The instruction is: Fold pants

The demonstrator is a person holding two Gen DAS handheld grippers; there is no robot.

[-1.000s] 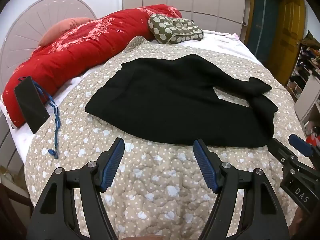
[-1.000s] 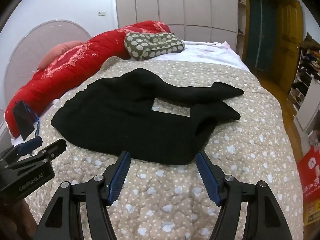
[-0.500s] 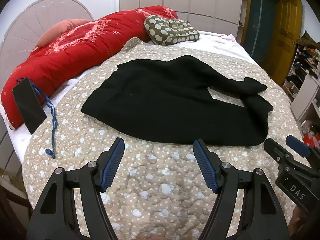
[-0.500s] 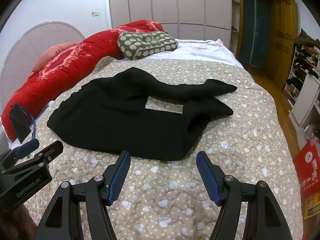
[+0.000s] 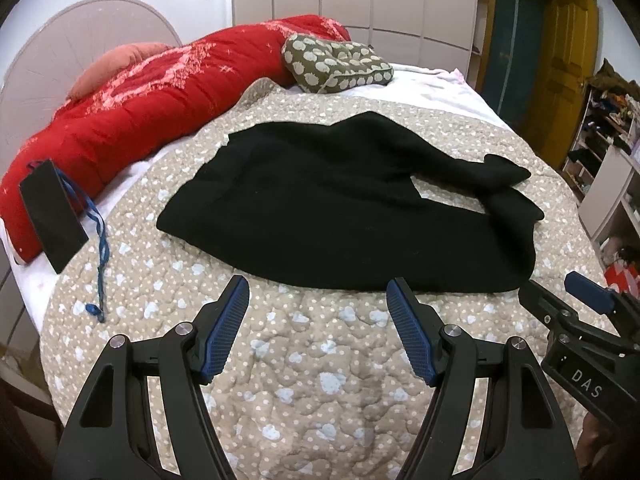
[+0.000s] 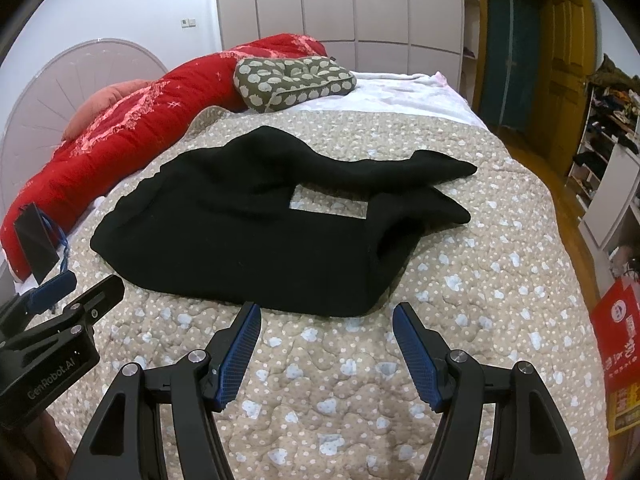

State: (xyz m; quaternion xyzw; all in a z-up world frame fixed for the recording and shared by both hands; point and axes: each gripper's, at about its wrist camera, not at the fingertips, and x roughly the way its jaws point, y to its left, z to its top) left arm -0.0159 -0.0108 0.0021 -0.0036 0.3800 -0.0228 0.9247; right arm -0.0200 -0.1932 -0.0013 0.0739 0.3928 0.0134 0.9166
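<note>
1. Both cameras have drawn back slightly since earlier; nothing on the bed shifted.
2. Left gripper (image 5: 318,300), empty, jaws spread, hovers at six o'clock of the black pants (image 5: 340,208).
3. Pants lie flat on the quilt (image 5: 320,360), legs toward three o'clock, ready for folding.
4. Right gripper (image 6: 326,328), likewise spread and empty, faces the near hem, likely poised to pinch.

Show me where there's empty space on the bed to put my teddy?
Bare spots: the dotted beige quilt right of the black pants, and the strip between them and the open grippers. Crowded: the left edge, with the red duvet, and the spotted olive cushion beyond.

Even indoor light, sharp focus, strong fisheye bending, dark corners.
</note>
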